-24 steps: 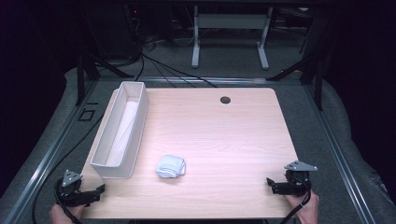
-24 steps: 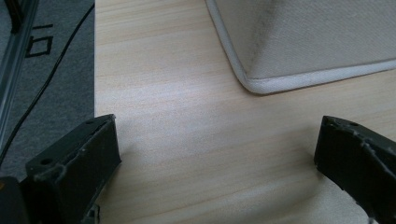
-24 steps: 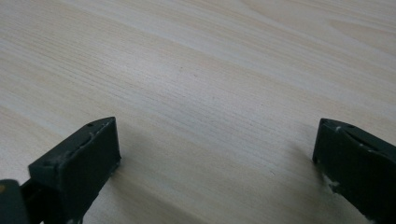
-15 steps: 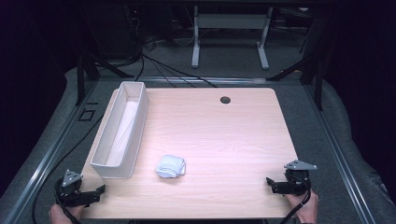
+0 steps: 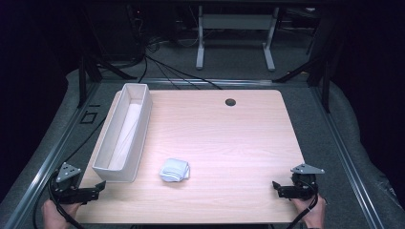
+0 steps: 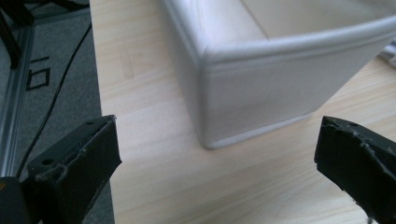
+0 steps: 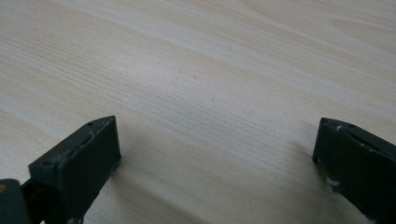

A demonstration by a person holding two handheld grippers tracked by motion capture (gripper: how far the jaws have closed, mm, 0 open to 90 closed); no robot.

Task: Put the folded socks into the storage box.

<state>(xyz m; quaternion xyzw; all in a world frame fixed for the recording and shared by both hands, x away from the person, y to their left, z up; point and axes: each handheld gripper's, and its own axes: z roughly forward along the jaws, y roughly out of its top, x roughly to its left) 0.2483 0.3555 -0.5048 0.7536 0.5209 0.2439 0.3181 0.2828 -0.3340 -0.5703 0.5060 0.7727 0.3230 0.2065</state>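
The folded white cloth lies on the pale wooden desk, toward the near edge and a little left of centre, just beside the near right corner of the long white bin but not touching it. Its folds are too small in the high view to count, and whether it is a cloth or a pair of socks cannot be told.

The bin stands lengthwise along the left side of the desk. In the left gripper view its near corner is close and blurred, its top and right side cut off by the frame, and a sliver of something pale at the far right edge is too little to name.

The left gripper sits at the near left corner of the desk, held in a hand that is cut by the bottom of the frame. Its fingers stand wide apart with nothing between them — only bare desk and the bin's corner ahead.

The right gripper rests at the near right corner, well apart from the cloth, its hand also partly cut off. Its fingers are spread wide too — bare wood grain lies between them.

A dark cable hole marks the far edge of the desk. Beyond it the room is dark, and little can be made out.
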